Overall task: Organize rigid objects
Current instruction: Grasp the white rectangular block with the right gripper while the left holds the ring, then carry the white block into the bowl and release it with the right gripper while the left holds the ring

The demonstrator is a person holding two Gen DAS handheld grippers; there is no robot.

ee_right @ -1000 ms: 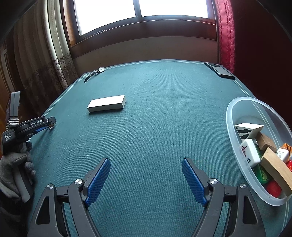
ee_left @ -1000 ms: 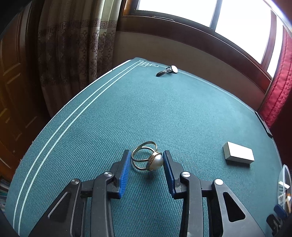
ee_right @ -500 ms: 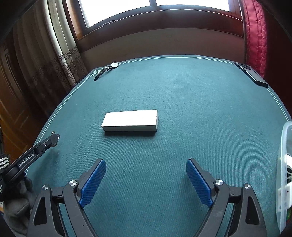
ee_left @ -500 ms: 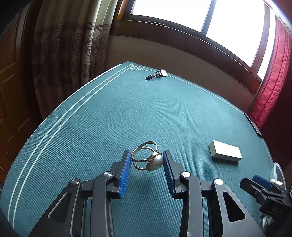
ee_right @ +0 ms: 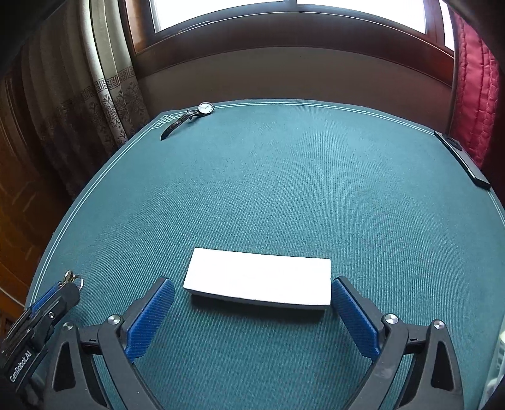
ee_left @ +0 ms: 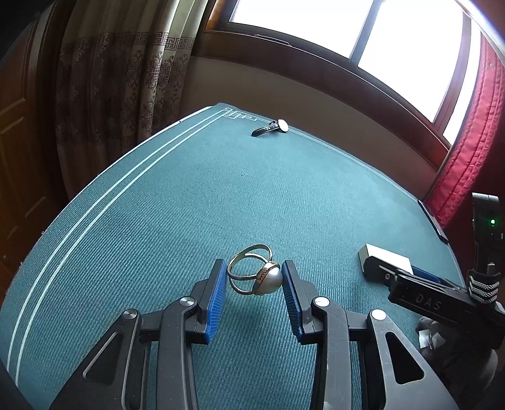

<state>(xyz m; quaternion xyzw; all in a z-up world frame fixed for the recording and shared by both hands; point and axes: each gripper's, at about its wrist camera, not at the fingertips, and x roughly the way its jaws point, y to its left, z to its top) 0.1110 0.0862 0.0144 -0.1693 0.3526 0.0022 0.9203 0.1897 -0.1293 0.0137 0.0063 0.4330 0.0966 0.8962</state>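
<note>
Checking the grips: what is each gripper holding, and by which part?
Left gripper clamps the ring, band and pearl. Right gripper, open, holds nothing.

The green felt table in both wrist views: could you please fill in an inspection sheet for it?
Surface: green felt table with white border lines.
Job's things: gold ring with a pearl, between blue pads; white rectangular block, lying flat.
Clutter: black-strapped wristwatch at the far left corner; black flat slab at the right edge.
Grippers: left hand-held gripper shut on the ring; right hand-held gripper open, its jaws have just been opening, straddling the block without pressing.
Cables: nothing seen.
Surroundings: patterned beige curtain, red quilted curtain, bright window.
</note>
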